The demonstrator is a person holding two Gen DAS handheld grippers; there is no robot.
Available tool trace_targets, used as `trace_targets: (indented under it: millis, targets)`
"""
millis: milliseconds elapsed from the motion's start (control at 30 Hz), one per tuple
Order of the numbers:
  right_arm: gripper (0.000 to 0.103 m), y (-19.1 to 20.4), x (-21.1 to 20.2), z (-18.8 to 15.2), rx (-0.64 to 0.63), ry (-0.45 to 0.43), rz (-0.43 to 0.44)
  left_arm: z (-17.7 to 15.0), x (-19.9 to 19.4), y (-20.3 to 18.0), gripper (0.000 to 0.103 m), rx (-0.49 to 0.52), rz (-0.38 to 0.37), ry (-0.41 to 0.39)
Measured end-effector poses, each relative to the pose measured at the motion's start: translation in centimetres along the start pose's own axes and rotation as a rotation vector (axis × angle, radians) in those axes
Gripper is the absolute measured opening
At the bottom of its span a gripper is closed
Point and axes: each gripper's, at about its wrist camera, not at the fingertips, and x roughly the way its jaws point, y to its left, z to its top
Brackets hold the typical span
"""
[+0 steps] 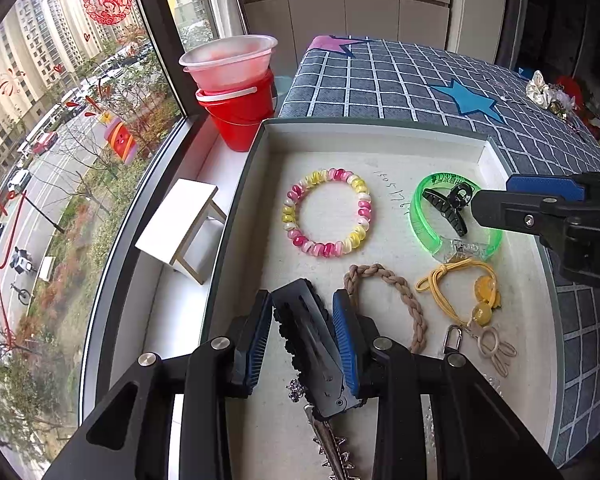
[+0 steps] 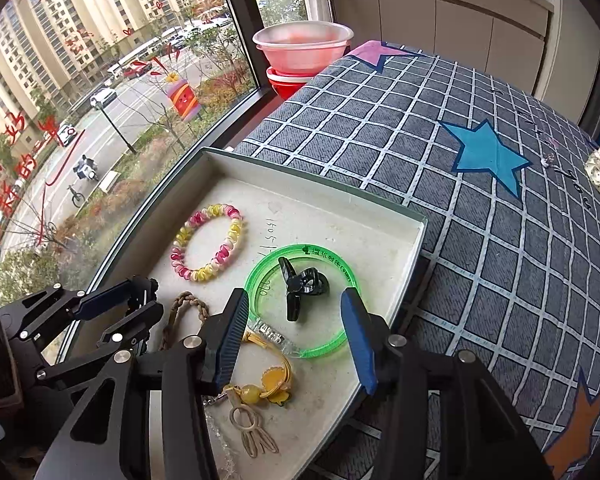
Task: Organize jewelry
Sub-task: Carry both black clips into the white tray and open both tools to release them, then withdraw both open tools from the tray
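Black toothed hair clip (image 1: pixel 312 344) clamped between left gripper (image 1: pixel 302 344) pads, near-left in white tray (image 1: pixel 260 184). Right gripper (image 2: pixel 296 344) jaws apart, empty, above small black claw clip (image 2: pixel 302 286) inside green bangle (image 2: pixel 300 300), right of pink-yellow coil bracelet (image 1: pixel 327 211).

Bare floor of tray (image 2: pixel 300 204) beyond spiral bracelet (image 2: pixel 208 244) and green bangle (image 2: pixel 260 280). Near half crowded: braided tie (image 1: pixel 384 276), yellow cord (image 1: pixel 452 280), left gripper (image 1: pixel 302 340).
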Motion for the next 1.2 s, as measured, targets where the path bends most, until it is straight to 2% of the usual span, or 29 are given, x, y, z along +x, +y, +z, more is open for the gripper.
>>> trace_targets:
  millis: [33, 67, 100, 133, 200, 400, 600, 700, 1200]
  targets:
    - [0.052, 0.0, -0.3, -0.1, 0.001, -0.004, -0.004, 0.0, 0.0, -0.1, 0.04, 0.004, 0.0, 0.0]
    - [0.052, -0.1, -0.6, -0.2, 0.003, -0.007, -0.008, -0.1, 0.0, -0.3, 0.045, 0.009, 0.0, 0.002]
    - [0.052, -0.2, -0.9, -0.3, 0.005, -0.011, -0.01, -0.2, 0.0, -0.3, 0.072, 0.011, 0.006, 0.001]
    - [0.052, -0.3, -1.2, -0.4, 0.01, -0.015, -0.011, -0.2, -0.2, -0.4, 0.092, 0.012, 0.022, -0.013]
    - [0.052, -0.6, -1.7, -0.6, 0.018, -0.022, -0.012, -0.2, -0.5, -0.8, 0.092, 0.032, 0.027, -0.037]
    - [0.052, -1.2, -2.7, -1.1, 0.043, -0.031, -0.016, 0.0, -0.9, -1.3, 0.092, 0.049, 0.017, -0.039]
    - [0.052, -1.6, -3.2, -1.7, 0.054, -0.023, -0.017, -0.2, -1.4, -0.9, 0.093, 0.031, 0.011, -0.031]
    - [0.059, -1.7, -3.4, -2.1, 0.062, -0.019, -0.014, -0.3, -1.4, -0.8, 0.093, 0.021, 0.01, -0.024]
    - [0.059, -1.5, -3.8, -3.5, 0.068, 0.001, -0.013, -1.2, -3.4, -1.2, 0.093, 0.016, 0.016, -0.063]
